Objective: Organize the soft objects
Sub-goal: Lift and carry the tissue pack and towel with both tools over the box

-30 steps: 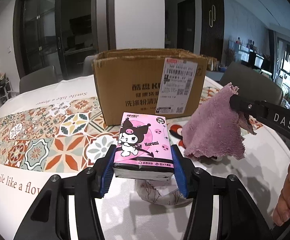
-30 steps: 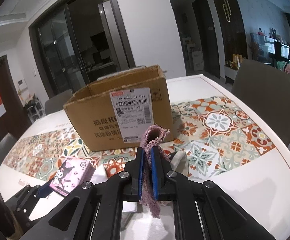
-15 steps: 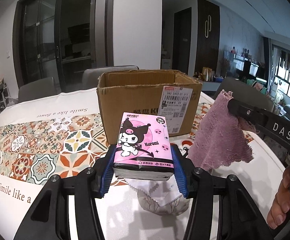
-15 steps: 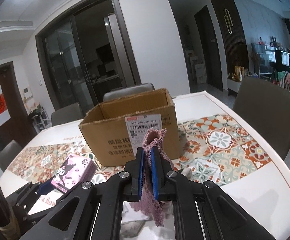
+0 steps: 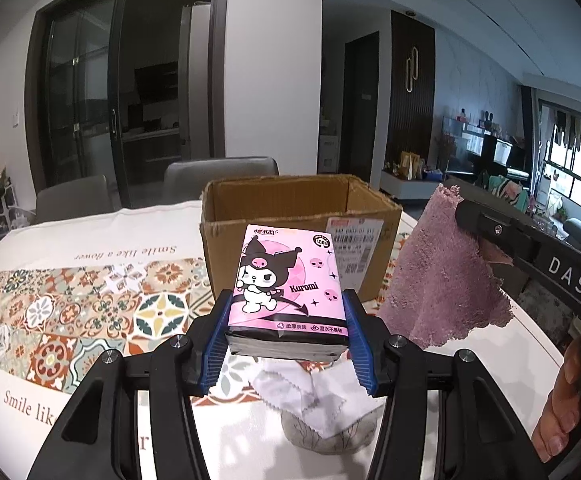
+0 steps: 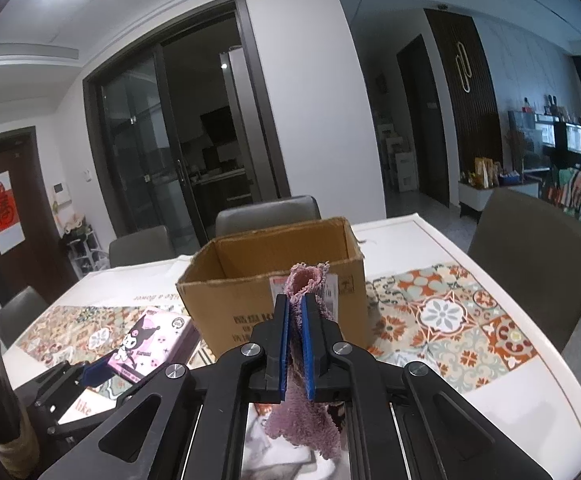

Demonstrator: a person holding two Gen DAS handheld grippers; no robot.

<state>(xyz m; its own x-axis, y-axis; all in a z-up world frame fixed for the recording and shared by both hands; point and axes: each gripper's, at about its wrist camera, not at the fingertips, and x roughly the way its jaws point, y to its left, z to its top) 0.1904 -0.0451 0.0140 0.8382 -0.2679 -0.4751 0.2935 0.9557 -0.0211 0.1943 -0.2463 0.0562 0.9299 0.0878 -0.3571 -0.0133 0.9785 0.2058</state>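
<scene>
My left gripper (image 5: 286,312) is shut on a pink Kuromi tissue pack (image 5: 286,284) and holds it in the air before the open cardboard box (image 5: 298,216). The pack also shows in the right wrist view (image 6: 150,340). My right gripper (image 6: 295,316) is shut on a mauve fluffy cloth (image 6: 304,416), which hangs from the pads; in the left wrist view the cloth (image 5: 438,280) hangs right of the pack. The box (image 6: 274,276) stands just ahead of the right gripper, open top up.
A white cloth over a grey patterned soft thing (image 5: 322,412) lies on the table below the left gripper. The white table has a tiled-pattern runner (image 6: 450,320). Grey chairs (image 6: 530,248) stand around it.
Both grippers have risen with their loads, so the box's open top and inside now show. Both stay shut on the same things.
</scene>
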